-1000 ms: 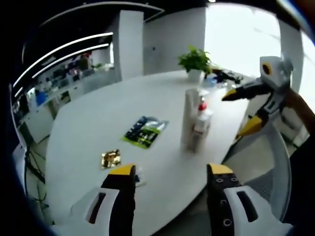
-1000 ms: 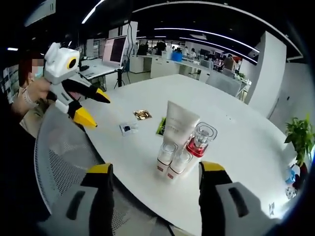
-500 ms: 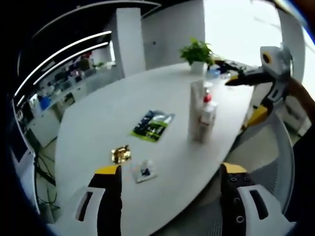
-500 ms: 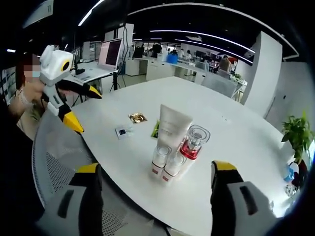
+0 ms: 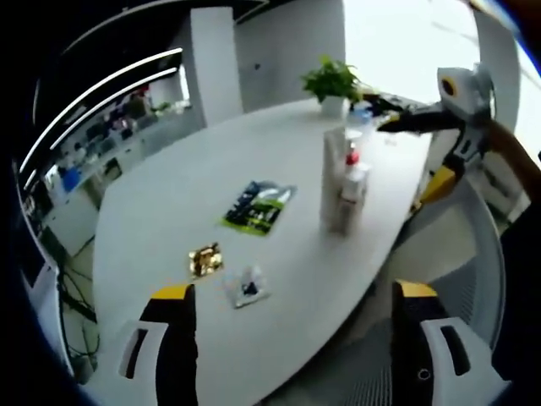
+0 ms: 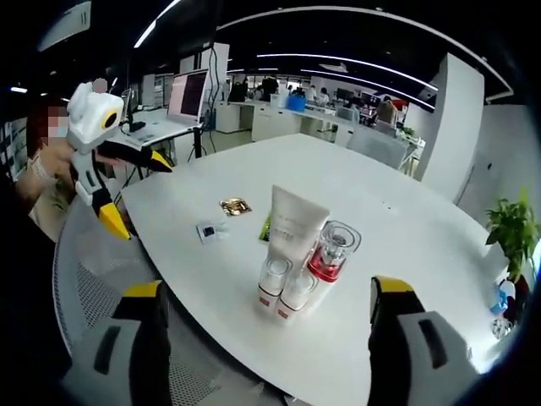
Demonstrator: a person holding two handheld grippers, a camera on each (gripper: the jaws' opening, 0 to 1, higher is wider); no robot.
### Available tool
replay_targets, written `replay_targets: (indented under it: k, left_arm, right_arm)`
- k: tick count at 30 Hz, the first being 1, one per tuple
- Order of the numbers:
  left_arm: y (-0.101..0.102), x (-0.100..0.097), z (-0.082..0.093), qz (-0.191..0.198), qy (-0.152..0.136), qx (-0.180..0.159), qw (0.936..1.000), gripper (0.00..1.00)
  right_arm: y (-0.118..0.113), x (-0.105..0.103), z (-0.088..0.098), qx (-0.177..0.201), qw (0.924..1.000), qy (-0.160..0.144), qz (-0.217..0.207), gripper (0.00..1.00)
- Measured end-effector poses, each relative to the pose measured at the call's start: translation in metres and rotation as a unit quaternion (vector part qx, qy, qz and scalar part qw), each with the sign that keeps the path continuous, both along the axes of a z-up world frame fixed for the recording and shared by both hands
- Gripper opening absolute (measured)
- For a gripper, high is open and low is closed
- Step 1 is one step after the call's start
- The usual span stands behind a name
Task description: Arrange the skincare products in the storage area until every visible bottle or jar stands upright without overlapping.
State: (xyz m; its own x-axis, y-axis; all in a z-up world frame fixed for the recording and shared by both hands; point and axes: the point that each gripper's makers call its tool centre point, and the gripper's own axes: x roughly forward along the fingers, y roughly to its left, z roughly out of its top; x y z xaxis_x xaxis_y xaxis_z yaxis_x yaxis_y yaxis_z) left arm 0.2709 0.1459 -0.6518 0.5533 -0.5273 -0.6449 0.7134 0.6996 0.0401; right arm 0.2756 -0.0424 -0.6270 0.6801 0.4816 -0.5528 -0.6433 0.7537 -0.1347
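A: How do the jaws stand?

B: Both spread wide, nothing between them. The right gripper (image 6: 266, 296) hangs off the edge of the white table (image 6: 406, 237); the left gripper (image 5: 292, 296) hangs off the same edge further along.

A: And the skincare products, relative to the jaws?

B: In the right gripper view they stand beyond the jaw tips, roughly centred between them. The white tube (image 6: 290, 227) stands upright on its cap. Just before it, nearer the jaws, are two small white bottles (image 6: 284, 288), side by side and touching. Beside the tube stands the clear jar with a red base (image 6: 331, 252).

A: From the left gripper?

B: The cluster (image 5: 341, 182) is well ahead. Away from the tube lie a green sachet (image 5: 258, 205), a gold packet (image 5: 204, 259) and a small clear packet (image 5: 246, 286), flat on the table.
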Motion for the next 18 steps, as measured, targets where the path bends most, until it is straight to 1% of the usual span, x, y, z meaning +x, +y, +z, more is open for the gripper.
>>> replay_targets:
  k: [2, 3, 4, 8, 9, 13, 14, 16, 18]
  left_arm:
    - [0.002, 0.002, -0.001, 0.001, 0.005, 0.001, 1.0000, 0.95]
    - [0.002, 0.003, -0.002, 0.001, 0.006, 0.001, 1.0000, 0.96]
    - [0.002, 0.004, -0.002, 0.001, 0.006, 0.003, 1.0000, 0.97]
    - [0.001, 0.006, -0.003, -0.007, 0.007, 0.006, 0.9999, 0.97]
    - [0.000, 0.008, -0.003, -0.008, 0.008, 0.006, 0.9999, 0.97]
    - [-0.001, 0.016, -0.003, -0.012, 0.010, 0.008, 0.9999, 0.97]
    - [-0.002, 0.017, -0.004, -0.012, 0.011, 0.008, 0.9998, 0.97]
    - [-0.002, 0.020, -0.005, -0.013, 0.015, 0.009, 0.9998, 0.97]
    - [-0.001, 0.024, -0.006, -0.018, 0.017, 0.013, 0.9996, 0.97]
  right_arm:
    - [0.007, 0.000, 0.003, 0.027, 0.9996, 0.004, 0.005, 1.00]
    - [0.008, 0.001, 0.005, 0.032, 0.9995, 0.001, 0.004, 1.00]
    - [0.009, 0.002, 0.006, 0.033, 0.9994, -0.002, 0.004, 1.00]
    - [0.008, 0.005, 0.003, 0.019, 0.9998, -0.002, 0.003, 1.00]
    - [0.007, 0.007, 0.002, 0.019, 0.9998, 0.003, 0.002, 1.00]
    - [0.008, 0.007, 0.000, 0.030, 0.9994, 0.016, -0.003, 1.00]
    - [0.009, 0.008, 0.000, 0.039, 0.9991, 0.015, -0.004, 1.00]
    - [0.009, 0.009, 0.000, 0.054, 0.9982, 0.023, -0.010, 1.00]
    - [0.006, 0.011, -0.002, 0.051, 0.9982, 0.025, -0.018, 1.00]
